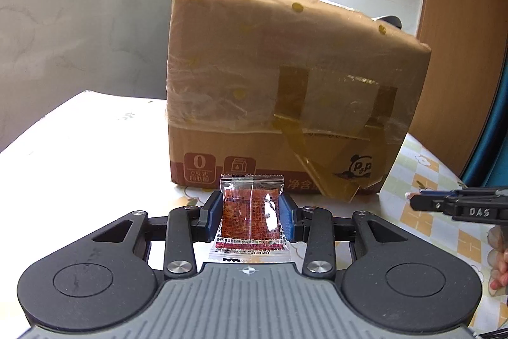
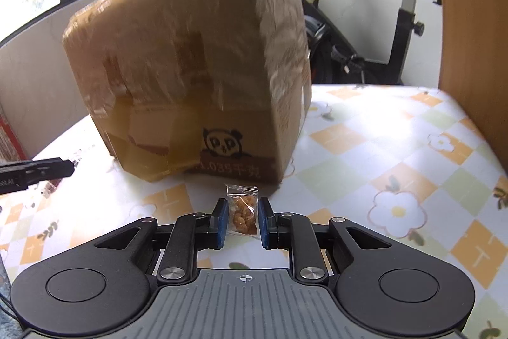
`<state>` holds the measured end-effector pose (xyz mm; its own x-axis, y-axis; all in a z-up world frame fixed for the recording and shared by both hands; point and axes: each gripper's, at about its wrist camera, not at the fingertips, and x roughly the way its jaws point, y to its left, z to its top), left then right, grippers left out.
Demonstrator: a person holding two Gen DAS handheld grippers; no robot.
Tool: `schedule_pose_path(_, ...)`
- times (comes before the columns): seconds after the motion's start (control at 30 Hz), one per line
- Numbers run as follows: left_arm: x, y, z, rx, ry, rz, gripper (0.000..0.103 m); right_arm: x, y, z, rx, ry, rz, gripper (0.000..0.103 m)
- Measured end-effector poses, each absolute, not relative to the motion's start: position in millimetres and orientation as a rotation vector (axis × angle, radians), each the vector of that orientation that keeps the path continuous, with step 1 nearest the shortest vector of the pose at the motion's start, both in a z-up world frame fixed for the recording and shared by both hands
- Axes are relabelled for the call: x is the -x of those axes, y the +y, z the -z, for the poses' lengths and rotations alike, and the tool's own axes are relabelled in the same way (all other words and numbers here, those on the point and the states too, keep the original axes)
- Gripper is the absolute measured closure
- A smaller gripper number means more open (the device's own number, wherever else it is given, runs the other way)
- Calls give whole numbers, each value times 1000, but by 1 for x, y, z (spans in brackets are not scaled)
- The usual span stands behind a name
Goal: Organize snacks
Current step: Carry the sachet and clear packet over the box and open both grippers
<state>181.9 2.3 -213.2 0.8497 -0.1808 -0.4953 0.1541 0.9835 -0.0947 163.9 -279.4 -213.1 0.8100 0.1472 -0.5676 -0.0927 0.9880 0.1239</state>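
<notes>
My left gripper (image 1: 250, 202) is shut on a clear packet with a dark red snack (image 1: 250, 216), held upright above the table. A taped cardboard box (image 1: 285, 91) stands just beyond it. My right gripper (image 2: 243, 207) is shut on a small clear packet of golden-brown pieces (image 2: 243, 213), also lifted off the table, in front of the same box (image 2: 197, 69), which is blurred there. The right gripper's tip (image 1: 422, 202) shows at the right edge of the left wrist view. The left gripper's tip (image 2: 63, 168) pokes in at the left of the right wrist view.
The table carries a checked, flower-print cloth (image 2: 381, 148). A wooden panel (image 2: 476, 37) rises at the right. An exercise bike (image 2: 397, 21) stands behind the table. A grey wall (image 1: 79, 37) with windows above closes the far left. A person's fingers (image 1: 500, 272) show at the right edge.
</notes>
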Motion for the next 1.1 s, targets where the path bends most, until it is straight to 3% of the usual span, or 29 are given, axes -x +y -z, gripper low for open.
schedule_pose_path(0.6, -193, 26, 111, 31, 283, 124, 63, -164, -271, 83, -1, 361, -200, 85)
schedule_pose_path(1.1, -260, -5, 65, -20, 247, 222, 63, -248, -252, 49, 4, 345, -219, 85)
